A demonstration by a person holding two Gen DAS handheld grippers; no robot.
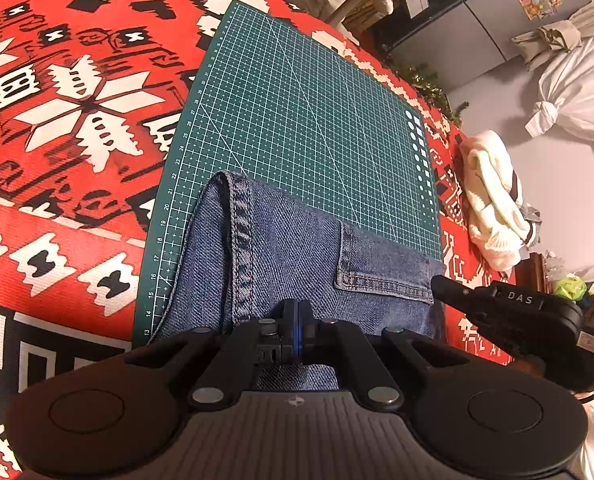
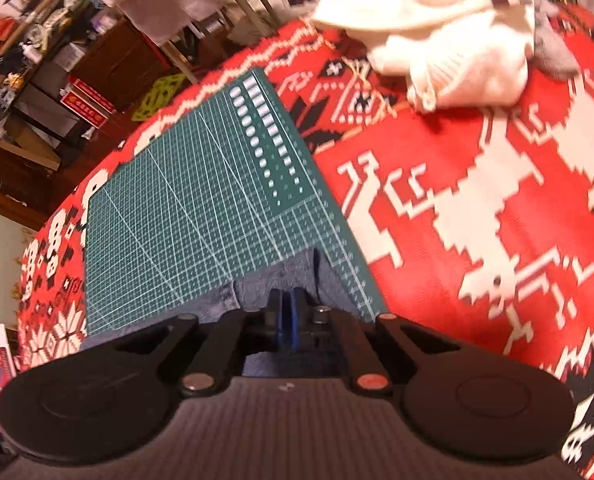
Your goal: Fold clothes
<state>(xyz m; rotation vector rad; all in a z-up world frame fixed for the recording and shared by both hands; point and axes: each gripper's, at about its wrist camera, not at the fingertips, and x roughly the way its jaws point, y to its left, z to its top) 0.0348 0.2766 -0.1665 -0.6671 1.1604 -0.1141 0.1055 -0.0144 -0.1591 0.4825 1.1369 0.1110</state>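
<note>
The jeans (image 1: 297,248) are seen in the lower middle of the left wrist view, lying on the near part of the green cutting mat (image 1: 297,100), already doubled into a compact rectangle with a back pocket facing up at the right and a thick stitched seam running down the left side. In the right wrist view only a small patch of the denim (image 2: 273,280) is shown, at the lower centre, at the mat's near right corner (image 2: 337,232). The left gripper (image 1: 297,312) is held over the near edge of the denim with its blue pads pressed together; whether cloth is pinched between them cannot be told. The right gripper (image 2: 285,312) is likewise drawn narrow above the denim, and a hold on cloth cannot be confirmed; its black body (image 1: 509,312) is visible at the lower right of the left wrist view. The scene would suit either a further fold of the jeans being started from the near edge or a finished bundle being pressed flat and let go. A further fold, if intended, is judged to call for both near corners being gripped evenly so the layers stay aligned. A crumpled cream garment (image 2: 437,48) is left at the upper right, on the red patterned tablecloth (image 2: 477,208). No container is seen on the table.
</note>
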